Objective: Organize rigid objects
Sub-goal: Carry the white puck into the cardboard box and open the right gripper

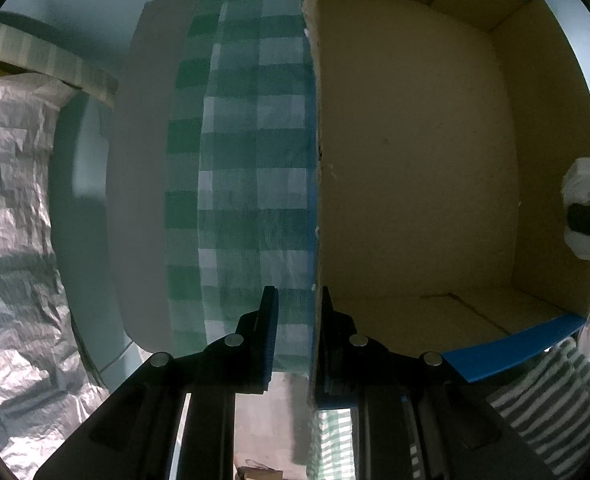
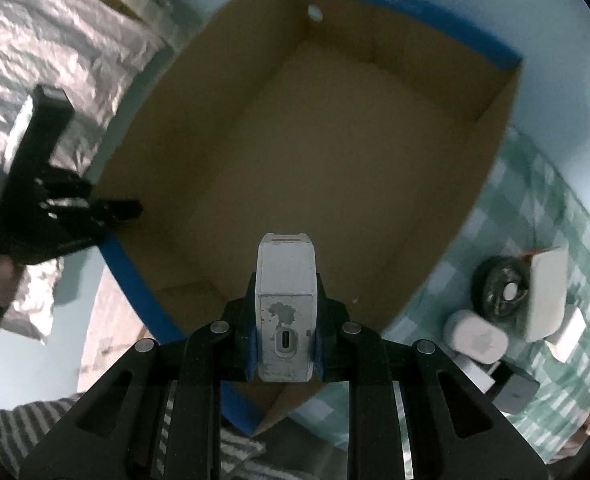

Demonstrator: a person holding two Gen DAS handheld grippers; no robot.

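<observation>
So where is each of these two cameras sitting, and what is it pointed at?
Left wrist: on the left gripper, looking down; its fingers clamp the wall of the empty brown cardboard box with blue-taped rim.
Right wrist: on the right gripper, looking down into the box, gripping a small grey-white charger-like block; a striped sleeve shows.
Shared: both see the box; the right view shows the left gripper.

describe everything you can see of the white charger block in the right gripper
The charger block is a small white plastic brick with rounded edges, scuffed and patchy grey on the end facing the camera, where an oval port sits. A thin orange line marks its far end. It lies lengthwise between the right gripper's fingers, clamped by the blue pads on both sides, pointing away from the camera. It hangs over the near part of the open, empty cardboard box, touching nothing but the pads.
</observation>
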